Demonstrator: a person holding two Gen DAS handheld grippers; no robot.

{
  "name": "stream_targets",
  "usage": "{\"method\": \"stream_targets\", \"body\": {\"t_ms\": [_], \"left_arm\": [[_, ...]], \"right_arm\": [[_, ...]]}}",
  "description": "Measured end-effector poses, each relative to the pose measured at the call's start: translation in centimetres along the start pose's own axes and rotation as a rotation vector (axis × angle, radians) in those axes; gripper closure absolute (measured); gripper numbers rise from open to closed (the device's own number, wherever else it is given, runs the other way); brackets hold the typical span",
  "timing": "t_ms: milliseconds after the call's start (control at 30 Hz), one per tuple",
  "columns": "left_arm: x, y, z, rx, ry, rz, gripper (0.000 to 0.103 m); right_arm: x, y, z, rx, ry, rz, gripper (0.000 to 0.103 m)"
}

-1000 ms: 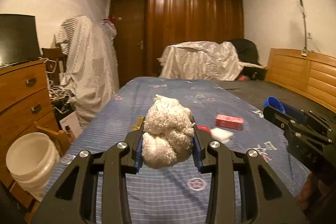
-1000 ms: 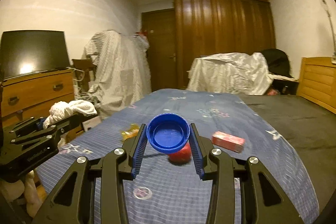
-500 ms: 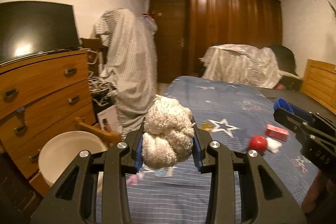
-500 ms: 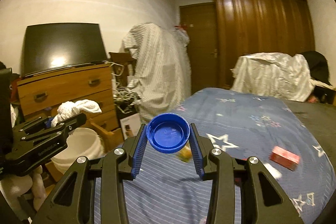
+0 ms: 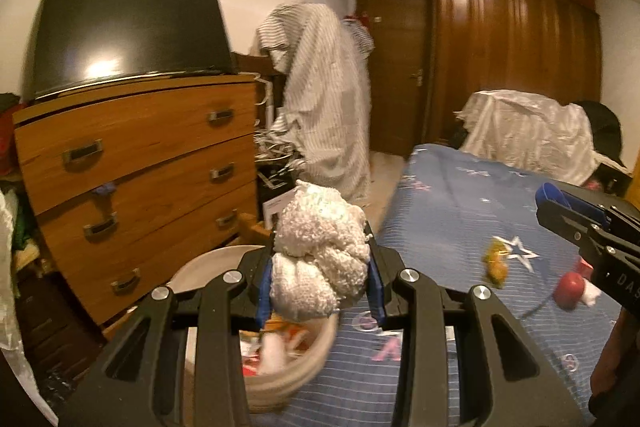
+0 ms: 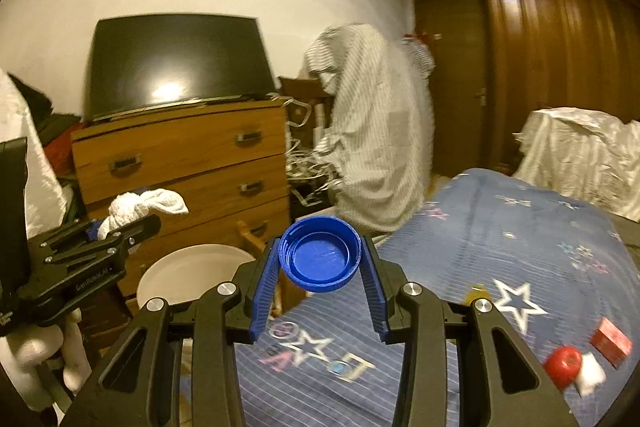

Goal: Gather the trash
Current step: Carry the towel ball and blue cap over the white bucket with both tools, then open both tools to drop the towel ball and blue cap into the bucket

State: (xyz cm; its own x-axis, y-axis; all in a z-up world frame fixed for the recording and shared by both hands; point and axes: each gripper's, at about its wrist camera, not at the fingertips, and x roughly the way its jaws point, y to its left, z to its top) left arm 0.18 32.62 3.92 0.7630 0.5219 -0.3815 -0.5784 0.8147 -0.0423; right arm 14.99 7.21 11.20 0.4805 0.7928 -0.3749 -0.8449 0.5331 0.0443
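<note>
A: Both grippers swung off the bed (image 5: 460, 187) toward the dresser (image 5: 140, 163); a second earlier the views looked straight down the mattress, and now the bucket (image 5: 288, 375) sat just below the left gripper (image 5: 320, 287).

B: What did each one carry?

A: The left gripper's jaws were clamped on a white wad (image 5: 320, 259), nearly closed. The right gripper (image 6: 320, 267) was partly open and pinched a blue cap (image 6: 320, 254) by its rim, hollow side facing the camera.

B: So the step was the drop. How should it have gone?

A: I judged the wad was over the bucket's near rim, not its middle. Carrying it farther in before opening seemed wise, since a light wad can catch on a pad and fall outside. The right gripper was near the bed's edge, so the cap needed to travel left past the rim too.

B: Anything left?

A: A red ball (image 6: 563, 363), a red box (image 6: 611, 343) and a yellow scrap (image 5: 496, 263) lay on the bed.
</note>
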Motion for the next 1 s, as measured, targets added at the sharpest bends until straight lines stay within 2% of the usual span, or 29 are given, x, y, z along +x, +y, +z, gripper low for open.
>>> {"method": "stream_targets", "body": {"t_ms": [267, 433, 633, 833, 1000], "left_arm": [[2.1, 4.9, 0.3, -0.014, 0.072, 0.060, 0.068], [4.0, 6.8, 0.0, -0.028, 0.124, 0.074, 0.068], [6.8, 8.7, -0.5, -0.046, 0.200, 0.068, 0.068], [10.6, 10.2, -1.7, -0.058, 0.316, 0.046, 0.068], [13.3, 11.2, -3.1, -0.060, 0.403, 0.046, 0.068]], "right_arm": [[7.9, 6.7, 2.8, -0.067, 0.097, 0.115, 0.062], [13.5, 9.8, 3.6, -0.083, 0.207, 0.194, 0.062], [19.2, 11.4, 2.1, -0.079, 0.356, 0.257, 0.062], [24.7, 12.8, 0.5, -0.088, 0.520, 0.305, 0.062], [27.6, 13.2, -0.9, -0.075, 0.600, 0.324, 0.062]]}}
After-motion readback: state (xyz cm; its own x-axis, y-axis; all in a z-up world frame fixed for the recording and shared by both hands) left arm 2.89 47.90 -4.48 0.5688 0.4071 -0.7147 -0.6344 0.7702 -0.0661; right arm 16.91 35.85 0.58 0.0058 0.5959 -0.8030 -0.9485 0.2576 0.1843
